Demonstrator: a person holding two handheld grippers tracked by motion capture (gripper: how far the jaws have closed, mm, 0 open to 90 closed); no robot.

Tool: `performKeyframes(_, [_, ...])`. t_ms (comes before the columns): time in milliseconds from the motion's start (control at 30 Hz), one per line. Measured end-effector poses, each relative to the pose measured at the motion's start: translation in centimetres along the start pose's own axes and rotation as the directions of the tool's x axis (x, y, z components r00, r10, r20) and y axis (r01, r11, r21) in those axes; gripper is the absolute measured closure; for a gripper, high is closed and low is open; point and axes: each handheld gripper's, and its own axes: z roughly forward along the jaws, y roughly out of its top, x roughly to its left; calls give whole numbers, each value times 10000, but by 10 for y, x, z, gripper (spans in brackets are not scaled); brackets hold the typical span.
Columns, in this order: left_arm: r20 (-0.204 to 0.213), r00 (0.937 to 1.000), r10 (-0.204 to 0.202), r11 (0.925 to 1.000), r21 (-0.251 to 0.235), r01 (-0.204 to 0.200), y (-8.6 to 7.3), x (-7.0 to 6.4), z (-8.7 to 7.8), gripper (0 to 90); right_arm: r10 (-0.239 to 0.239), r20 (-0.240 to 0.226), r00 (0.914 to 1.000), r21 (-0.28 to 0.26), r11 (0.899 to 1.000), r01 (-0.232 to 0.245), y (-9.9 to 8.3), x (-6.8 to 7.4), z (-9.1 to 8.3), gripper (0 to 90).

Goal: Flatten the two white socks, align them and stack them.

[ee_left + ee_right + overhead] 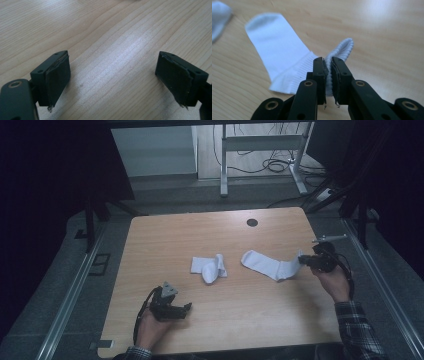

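Two white socks lie on the wooden table point(165, 245). One sock point(210, 266) sits crumpled near the middle. The other sock point(267, 265) stretches flat to the right, and my right gripper point(301, 260) is shut on its ribbed cuff. In the right gripper view the cuff point(340, 51) is pinched upright between the jaws of my right gripper point(328, 62), while the sock's foot point(274, 47) lies flat beyond. My left gripper point(186, 309) rests near the front left of the table, open. In the left gripper view my left gripper point(112, 72) has bare wood between its pads.
A round black hole point(252, 222) marks the table's far edge. A metal clamp point(330, 239) sticks out at the right edge, close to my right hand. Beyond the table stand a white desk frame point(260, 150) and cables on the floor.
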Motion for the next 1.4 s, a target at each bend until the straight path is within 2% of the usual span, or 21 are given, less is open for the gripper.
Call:
performKeyframes(133, [-1, 10000, -30, 10000, 2, 30, 0, 0, 0, 129, 133, 107, 9999, 466, 9988, -138, -24, -10, 15, 803])
performKeyframes(267, [-16, 10000, -39, 10000, 21, 39, 0, 0, 0, 129, 223, 126, 9997, 706, 9972, -232, -37, -16, 22, 785])
performKeyframes(400, [-24, 10000, 0, 10000, 19, 0, 1, 0, 1, 130, 272, 138, 9995, 694, 9972, -281, -41, -18, 23, 735])
performKeyframes(633, [-123, 9999, -103, 9999, 79, 104, 3, 0, 2, 135, 158, 330, 9993, 166, 9997, -163, -40, -17, 15, 623])
performKeyframes(700, [-149, 9998, -157, 9998, 129, 159, 5, -1, 2, 150, -77, 501, 9987, 23, 10000, 76, -39, -14, 12, 613])
performKeyframes(767, [-163, 9997, -203, 9997, 136, 205, 7, -1, 2, 192, -159, 406, 9991, -131, 9998, 164, -35, -9, 11, 610])
performKeyframes(933, [-254, 9997, 4, 9999, 132, -1, 10, -6, 3, 222, -305, -185, 9994, -175, 9994, 301, -26, 10, 18, 684])
performKeyframes(967, [-265, 9996, 43, 9999, 117, -40, 11, -6, 3, 232, -498, -291, 9983, -117, 9987, 495, -24, 17, 23, 715])
performKeyframes(1033, [-238, 9997, 114, 9999, 25, -114, 14, -8, 1, 243, -632, -379, 9973, -8, 9980, 632, -22, 23, 26, 723])
performKeyframes(1167, [190, 9997, -158, 9991, -386, 165, 25, -10, -2, 358, -992, -327, 9945, 105, 9950, 996, -22, 30, 31, 717])
performKeyframes(1233, [543, 9982, -270, 9982, -525, 299, 33, -12, 1, 449, -969, -277, 9949, 51, 9953, 971, -22, 29, 30, 711])
performKeyframes(1400, [734, 9973, 74, 9975, -706, -22, 60, -19, 14, 541, -917, -186, 9956, 22, 9958, 917, -26, 23, 27, 692])
